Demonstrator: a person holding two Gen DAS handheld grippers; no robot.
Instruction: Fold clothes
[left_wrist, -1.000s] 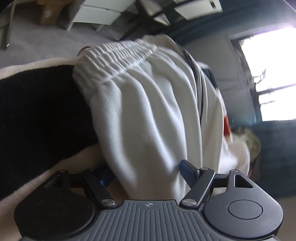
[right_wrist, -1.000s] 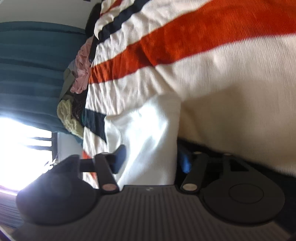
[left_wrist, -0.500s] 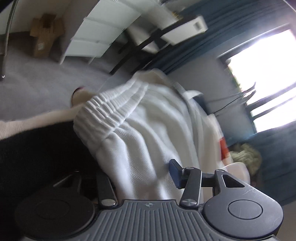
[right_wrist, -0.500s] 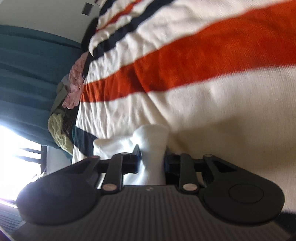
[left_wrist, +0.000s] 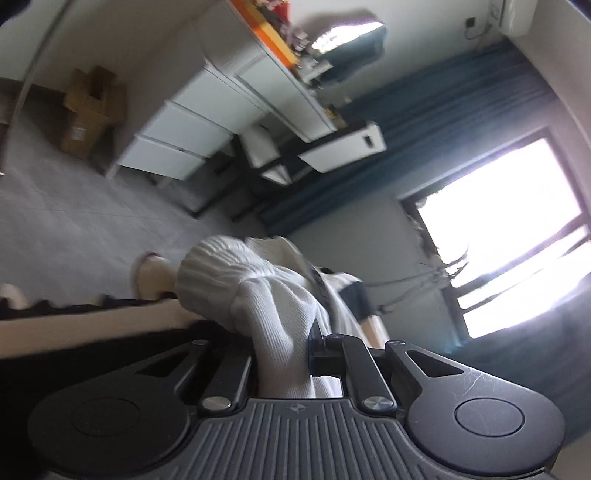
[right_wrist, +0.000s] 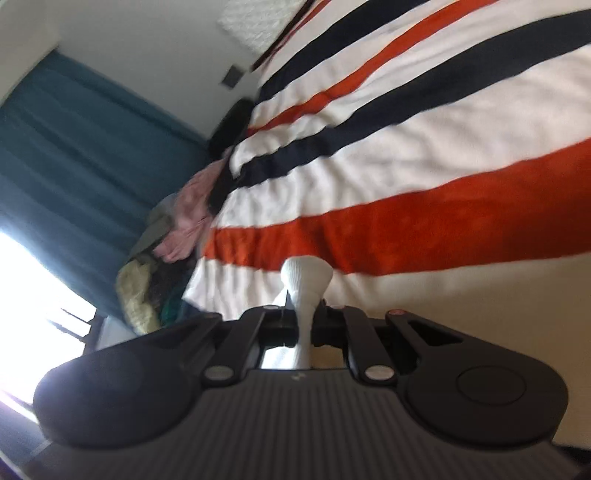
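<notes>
white garment (left_wrist: 273, 314) pinched in left gripper (left_wrist: 282, 360), cardboard box (left_wrist: 88, 110) label unreadable

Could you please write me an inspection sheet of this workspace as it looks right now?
Surface: striped blanket, white with red and dark bands.
Job's things: white ribbed garment, gathered in both grippers.
Clutter: heap of clothes at the blanket's edge; cardboard box on the floor.
Grippers: left gripper and right gripper have just closed, each shut on white fabric.
Cables: thin cords by the window.
Surroundings: white drawers, blue curtain.
</notes>
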